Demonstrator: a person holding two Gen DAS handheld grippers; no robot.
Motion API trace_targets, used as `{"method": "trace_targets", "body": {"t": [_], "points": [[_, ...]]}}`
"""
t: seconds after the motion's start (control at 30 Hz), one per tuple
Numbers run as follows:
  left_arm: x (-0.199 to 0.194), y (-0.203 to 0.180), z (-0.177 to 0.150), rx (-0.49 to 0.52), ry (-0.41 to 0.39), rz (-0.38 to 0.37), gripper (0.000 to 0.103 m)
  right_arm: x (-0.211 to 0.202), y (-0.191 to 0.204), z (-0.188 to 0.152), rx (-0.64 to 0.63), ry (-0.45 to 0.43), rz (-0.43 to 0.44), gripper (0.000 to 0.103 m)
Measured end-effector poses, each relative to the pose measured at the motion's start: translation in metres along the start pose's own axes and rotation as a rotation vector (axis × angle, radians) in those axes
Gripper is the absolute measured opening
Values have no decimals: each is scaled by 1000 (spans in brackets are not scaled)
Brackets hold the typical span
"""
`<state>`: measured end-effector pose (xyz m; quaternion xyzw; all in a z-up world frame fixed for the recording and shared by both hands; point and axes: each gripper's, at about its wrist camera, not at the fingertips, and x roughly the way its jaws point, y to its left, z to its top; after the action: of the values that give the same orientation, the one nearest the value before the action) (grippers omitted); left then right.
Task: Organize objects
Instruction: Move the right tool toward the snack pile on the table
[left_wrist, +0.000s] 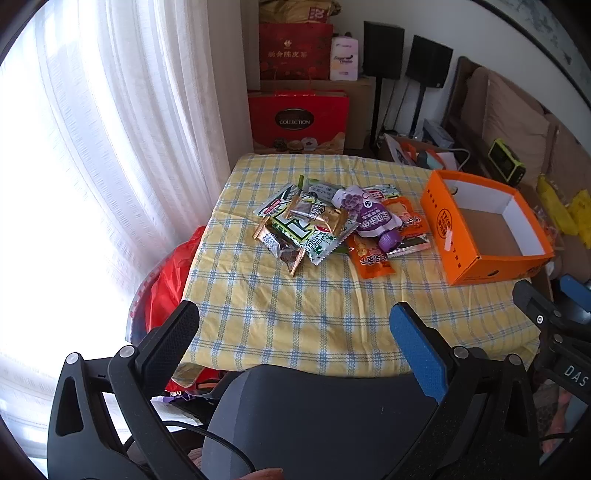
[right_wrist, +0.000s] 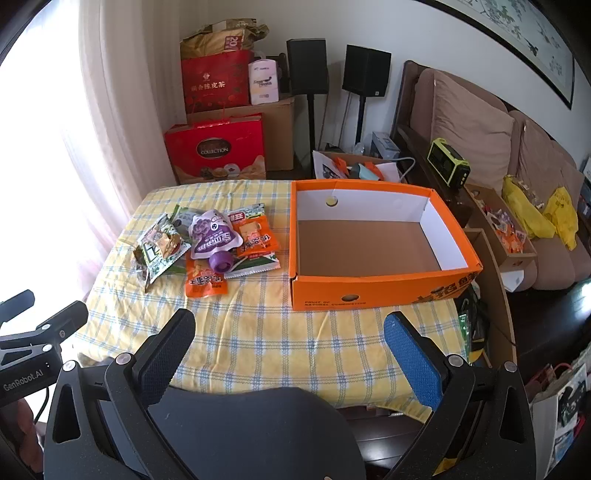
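Note:
A pile of snack packets (left_wrist: 314, 221) lies on the yellow checked tablecloth (left_wrist: 295, 314); it also shows in the right wrist view (right_wrist: 207, 243). The pile holds a purple pouch (left_wrist: 373, 218) (right_wrist: 214, 240), orange packets (left_wrist: 369, 258) (right_wrist: 205, 282) and green-white wrappers (left_wrist: 291, 221) (right_wrist: 159, 247). An empty orange box (left_wrist: 454, 236) (right_wrist: 369, 291) stands to the right of the pile. My left gripper (left_wrist: 295, 317) is open and empty above the table's near edge. My right gripper (right_wrist: 290, 328) is open and empty in front of the box.
Red gift boxes (right_wrist: 218, 147) and black speakers (right_wrist: 365, 70) stand beyond the table. A sofa (right_wrist: 480, 122) with yellow bags (right_wrist: 528, 210) and a carton of snacks (right_wrist: 502, 229) is to the right. A curtain (left_wrist: 110, 147) hangs at the left. A red bag (left_wrist: 170, 280) sits beside the table.

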<state>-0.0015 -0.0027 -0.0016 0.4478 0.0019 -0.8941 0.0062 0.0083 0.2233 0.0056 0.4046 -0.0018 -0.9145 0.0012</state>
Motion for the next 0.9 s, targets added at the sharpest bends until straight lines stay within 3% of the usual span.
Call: {"method": "trace_targets", "body": {"t": [0.7,0.9], "points": [[15,11,7,-13,-2,26,103,11,0,4,-15,10,1,103],[29,28,17,-21,-23,-31,103,22,4,15,-55,5,-1,103]]}}
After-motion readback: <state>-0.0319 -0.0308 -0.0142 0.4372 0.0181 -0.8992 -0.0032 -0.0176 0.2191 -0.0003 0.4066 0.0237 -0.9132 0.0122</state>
